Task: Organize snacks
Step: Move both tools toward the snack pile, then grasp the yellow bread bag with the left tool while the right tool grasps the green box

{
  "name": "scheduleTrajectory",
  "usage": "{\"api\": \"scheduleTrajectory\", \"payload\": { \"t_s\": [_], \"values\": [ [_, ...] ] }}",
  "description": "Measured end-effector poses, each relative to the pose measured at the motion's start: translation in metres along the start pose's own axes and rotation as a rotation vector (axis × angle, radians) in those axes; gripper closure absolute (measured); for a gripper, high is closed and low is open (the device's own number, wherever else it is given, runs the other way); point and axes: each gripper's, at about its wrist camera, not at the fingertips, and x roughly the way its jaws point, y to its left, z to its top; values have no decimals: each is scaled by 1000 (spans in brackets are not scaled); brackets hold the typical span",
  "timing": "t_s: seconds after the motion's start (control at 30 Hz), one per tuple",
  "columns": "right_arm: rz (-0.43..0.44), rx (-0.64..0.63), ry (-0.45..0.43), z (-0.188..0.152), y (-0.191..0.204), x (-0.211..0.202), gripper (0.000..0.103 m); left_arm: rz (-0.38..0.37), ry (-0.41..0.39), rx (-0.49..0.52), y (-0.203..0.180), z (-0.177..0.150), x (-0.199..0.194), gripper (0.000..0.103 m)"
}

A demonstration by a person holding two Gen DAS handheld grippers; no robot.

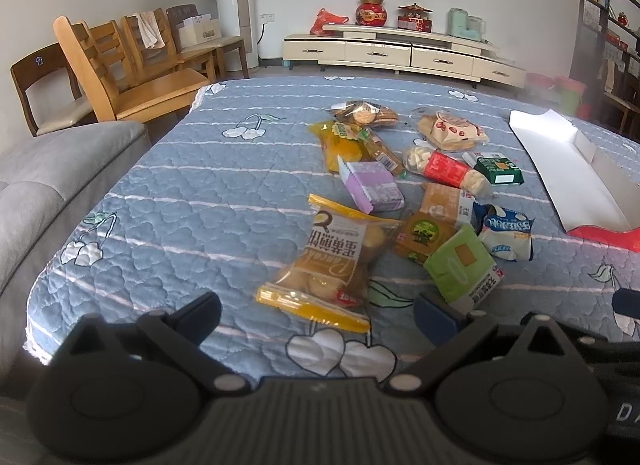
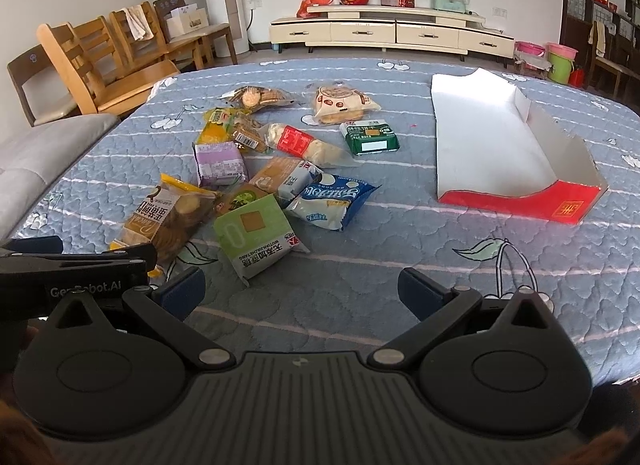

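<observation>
Quilted blue cover (image 2: pixel 400 249): spread flat over the table, cherry print, bearing everything below.

Cardboard tray (image 2: pixel 568 133): white inside, red front wall, lying at the right, well apart from the snacks. It looks empty, so sorting appears not yet begun.

Snack pile (image 2: pixel 276 161): about a dozen packets scattered left of the tray, several overlapping.

Egg-roll bag (image 1: pixel 328 257): yellow-edged, nearest on the left, its near seal just beyond the left gripper.

Light green packet (image 2: pixel 256 233): nearest the right gripper, tilted, one edge resting on the brown packet behind it.

Blue-and-white packet (image 2: pixel 332 201): just right of the green one, touching it.

Dark green packet (image 2: pixel 370 139): farther off, lying alone and flat nearest the tray.

Left gripper (image 1: pixel 316 315): fingers spread wide, holding nothing, hovering at the near edge.

Right gripper (image 2: pixel 302 291): likewise spread and empty, low over the cover.

Handling note: likely best to take the outermost packets first. Close on a packet's body rather than its slippery seal, lift clear of neighbours, and lay it flat against the tray's far wall so rows can build toward the front.
</observation>
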Motion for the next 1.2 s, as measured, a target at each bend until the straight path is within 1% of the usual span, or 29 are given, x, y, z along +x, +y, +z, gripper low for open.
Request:
{"api": "scheduleTrajectory", "payload": {
  "t_s": [0.87, 1.2],
  "values": [
    [4, 10, 20, -1, 3, 7, 0, 1, 13, -8, 3, -1, 12, 1],
    [-6, 16, 28, 0, 2, 13, 0, 13, 25, 27, 8, 2, 35, 1]
  ]
}}
